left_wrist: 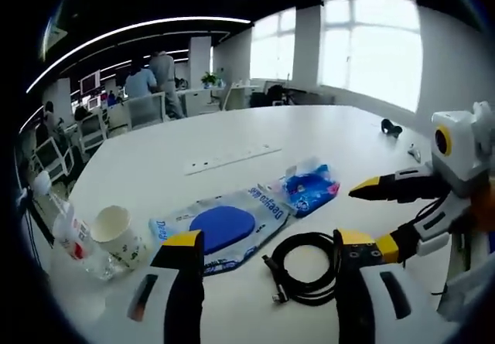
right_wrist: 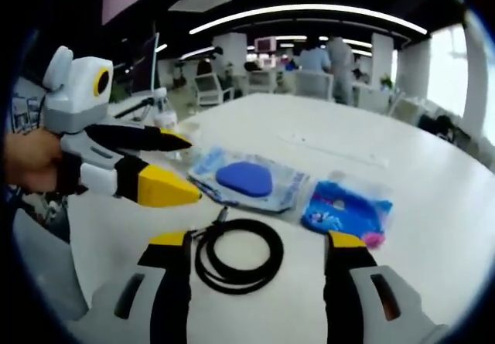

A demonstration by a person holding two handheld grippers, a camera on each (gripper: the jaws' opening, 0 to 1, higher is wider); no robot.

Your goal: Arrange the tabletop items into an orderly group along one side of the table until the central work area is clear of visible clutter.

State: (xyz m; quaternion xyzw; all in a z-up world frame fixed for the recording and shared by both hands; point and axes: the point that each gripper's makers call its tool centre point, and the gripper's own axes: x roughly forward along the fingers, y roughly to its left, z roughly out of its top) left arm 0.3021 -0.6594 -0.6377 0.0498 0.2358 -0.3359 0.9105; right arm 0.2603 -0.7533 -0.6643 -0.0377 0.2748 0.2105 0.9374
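A black coiled cable (left_wrist: 308, 240) lies on the white table (left_wrist: 232, 127) between the tips of my open left gripper (left_wrist: 268, 240). Just beyond it lie a blue mouse pad in a clear wrapper (left_wrist: 223, 226) and a blue packet (left_wrist: 309, 189). A paper cup (left_wrist: 120, 236) and a plastic bottle (left_wrist: 69, 236) stand at the left. My right gripper (left_wrist: 371, 219) comes in from the right, open, close to the cable. In the right gripper view the cable (right_wrist: 232, 284) sits between the open right gripper (right_wrist: 257, 240). The left gripper (right_wrist: 192, 168), held by a hand (right_wrist: 31, 158), hovers open near the mouse pad (right_wrist: 247, 178) and packet (right_wrist: 344, 209).
A white power strip (left_wrist: 232, 158) lies farther along the table, and a small black object (left_wrist: 390, 127) sits near the far right edge. Office chairs (left_wrist: 143, 108), desks and people stand beyond the table. Bright windows (left_wrist: 371, 50) line the back.
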